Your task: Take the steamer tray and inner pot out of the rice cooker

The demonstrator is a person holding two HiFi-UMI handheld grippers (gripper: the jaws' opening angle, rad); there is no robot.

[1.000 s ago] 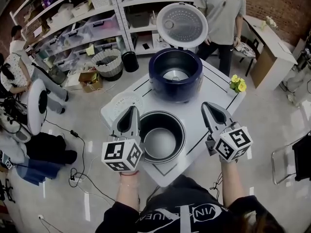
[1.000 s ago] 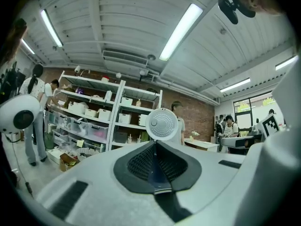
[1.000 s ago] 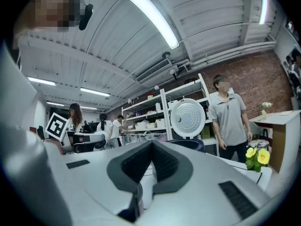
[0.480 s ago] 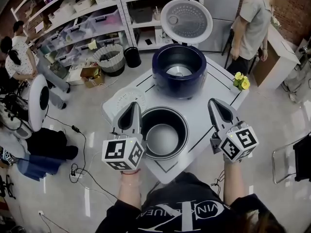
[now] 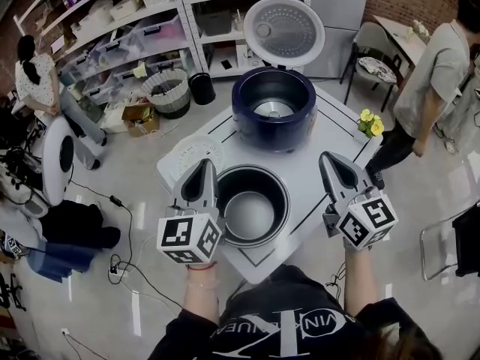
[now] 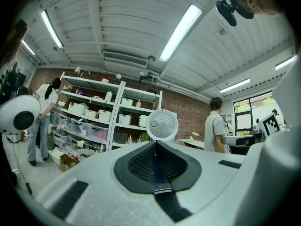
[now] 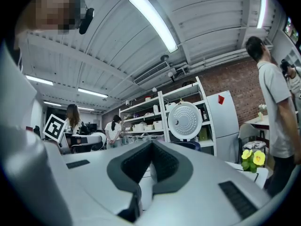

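One pot is seen out of the cooker, set upright and empty on the bench, on the near side, with the cooker just behind it. It is judged to be thin metal: stiff, fairly light while empty, and smooth enough on its coated wall to slip. The rolled rim is therefore judged the best place to be taken hold of, pinched from above with one pad inside and one outside. What appears to be the tray, pale, round and perforated, is laid flat on the far left part of the bench, well clear of the cooker; it is probably light plastic, best gripped at its edge. The cooker is seen with its lid raised and only the bare heating plate inside, so both removals are judged done. The pot lies between the two claws. The left claw is held over or just beside its left rim, and contact cannot be told. The right claw is held apart on the right. Both claws are closed, with nothing between the jaws.
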